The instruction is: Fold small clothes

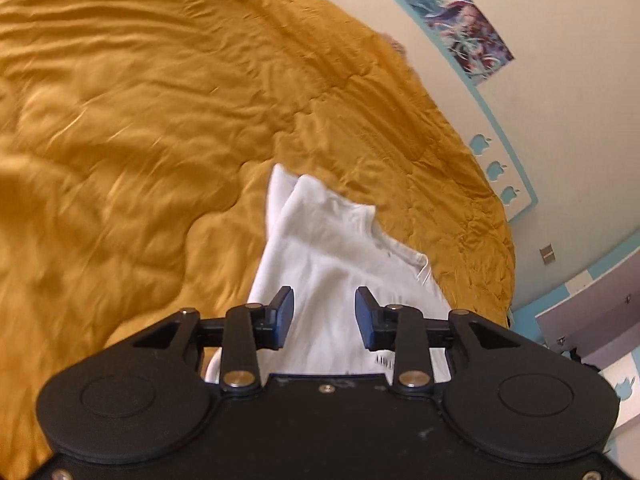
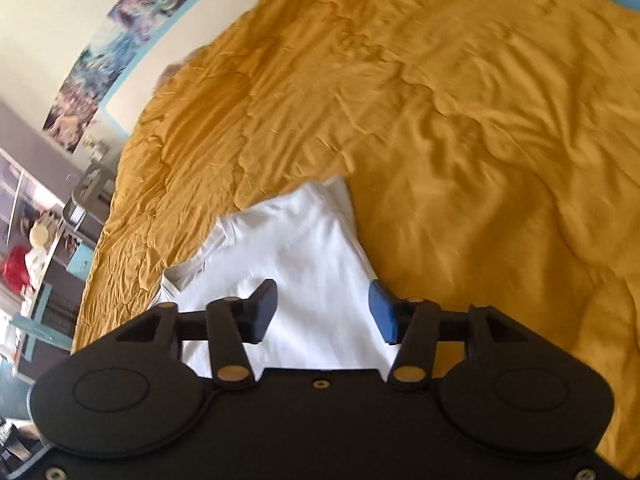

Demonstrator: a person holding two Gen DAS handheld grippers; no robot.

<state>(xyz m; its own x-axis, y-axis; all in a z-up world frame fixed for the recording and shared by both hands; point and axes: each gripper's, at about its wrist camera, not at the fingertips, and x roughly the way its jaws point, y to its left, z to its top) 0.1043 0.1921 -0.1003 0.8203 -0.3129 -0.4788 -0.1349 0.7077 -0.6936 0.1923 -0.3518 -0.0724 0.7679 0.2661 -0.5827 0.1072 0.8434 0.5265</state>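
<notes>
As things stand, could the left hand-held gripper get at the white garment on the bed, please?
Probably yes: the left hand-held gripper is open just above the white garment, with nothing between them on the mustard duvet.

The left gripper [image 1: 324, 316] is tipped forward and downward, its black body filling the lower part of its own view. Its two dark blue pads [image 1: 285, 316] stand apart with a clear gap between them, and nothing is clamped in that gap. The linkage arms on either side are splayed outward evenly.

The right gripper [image 2: 324, 312] is angled downward as well, and rolled a little, so one finger sits slightly higher than the other. Its pads [image 2: 382, 314] are parted wider than the left pair, and nothing is pinched between them. No hand or sleeve shows in either view.
</notes>
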